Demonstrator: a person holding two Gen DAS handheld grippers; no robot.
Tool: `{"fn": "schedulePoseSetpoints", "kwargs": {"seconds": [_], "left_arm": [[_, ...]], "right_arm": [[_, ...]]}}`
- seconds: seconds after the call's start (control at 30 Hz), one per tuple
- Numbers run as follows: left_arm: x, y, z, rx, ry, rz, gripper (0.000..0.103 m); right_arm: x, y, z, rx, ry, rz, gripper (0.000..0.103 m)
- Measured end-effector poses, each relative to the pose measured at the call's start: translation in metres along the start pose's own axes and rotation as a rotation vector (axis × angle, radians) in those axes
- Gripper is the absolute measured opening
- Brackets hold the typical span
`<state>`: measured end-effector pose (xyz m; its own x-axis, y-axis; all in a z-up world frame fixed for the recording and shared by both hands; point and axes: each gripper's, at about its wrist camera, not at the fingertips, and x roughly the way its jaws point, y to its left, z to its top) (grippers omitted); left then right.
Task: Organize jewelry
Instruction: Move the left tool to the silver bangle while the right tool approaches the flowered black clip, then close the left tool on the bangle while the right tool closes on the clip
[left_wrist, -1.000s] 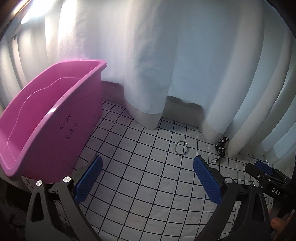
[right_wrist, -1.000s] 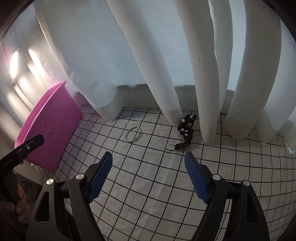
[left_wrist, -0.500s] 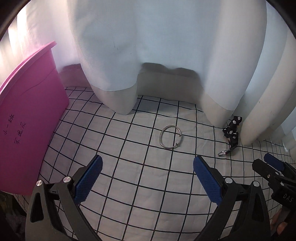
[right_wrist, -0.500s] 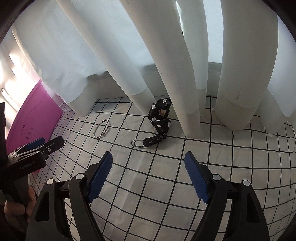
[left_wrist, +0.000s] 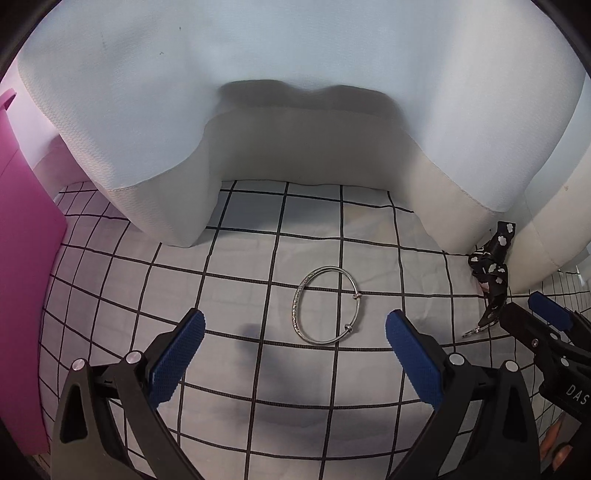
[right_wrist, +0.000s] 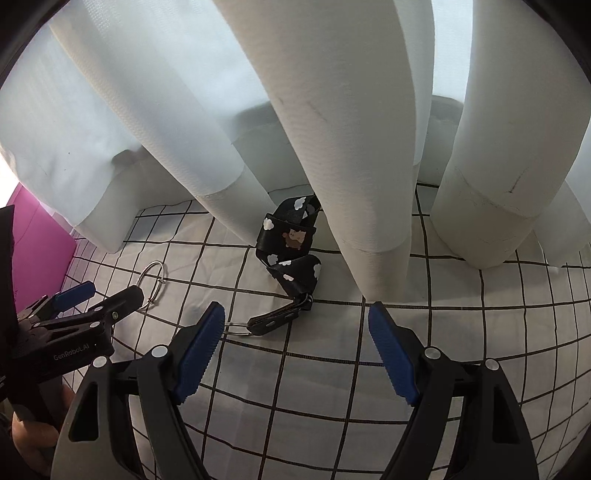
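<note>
We note the bangle (left_wrist: 327, 305) as polished silver metal, one side finely textured, lying on a matt white cloth (left_wrist: 236, 280) with a black grid, slightly creased. The strap (right_wrist: 291, 251) to its right looks like woven black fabric printed with white clouds, ending in a glossy leather-like tab and a metal ring. Gripper fingers (left_wrist: 173, 360) carry ribbed blue pads on matt black plastic; the far curtain (left_wrist: 295, 74) is matt white cloth, the bin (left_wrist: 22, 295) at left smooth pink plastic.

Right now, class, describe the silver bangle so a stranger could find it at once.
On the gridded cloth before the white curtain lies the silver bangle, flat. Unlike the black cloud-print strap to its right, it is a thin bare metal hoop.
</note>
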<state>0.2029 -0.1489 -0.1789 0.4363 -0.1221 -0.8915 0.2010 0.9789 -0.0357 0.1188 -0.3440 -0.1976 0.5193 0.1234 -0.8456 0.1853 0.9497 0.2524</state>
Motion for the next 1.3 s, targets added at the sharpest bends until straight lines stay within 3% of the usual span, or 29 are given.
{"fn": "schedulePoseSetpoints", "kwargs": {"seconds": [0.6, 0.87, 1.13, 1.23, 1.3], "left_arm": [[0.024, 0.001, 0.008, 0.030, 0.023, -0.005, 0.097], [0.036, -0.001, 0.015, 0.051, -0.015, 0.019, 0.098], [0.037, -0.008, 0.000, 0.050, -0.074, 0.019, 0.097], [0.034, -0.011, -0.009, 0.052, -0.082, 0.018, 0.088], [0.030, -0.017, -0.016, 0.063, -0.095, 0.012, 0.073]], "right_arm": [[0.042, 0.018, 0.017, -0.027, 0.021, -0.105, 0.076], [0.051, 0.026, 0.019, -0.084, 0.002, -0.163, 0.076], [0.042, 0.029, 0.008, -0.100, -0.018, -0.148, 0.075], [0.037, 0.035, -0.002, -0.116, -0.032, -0.140, 0.067], [0.034, 0.041, -0.005, -0.130, -0.039, -0.130, 0.054]]}}
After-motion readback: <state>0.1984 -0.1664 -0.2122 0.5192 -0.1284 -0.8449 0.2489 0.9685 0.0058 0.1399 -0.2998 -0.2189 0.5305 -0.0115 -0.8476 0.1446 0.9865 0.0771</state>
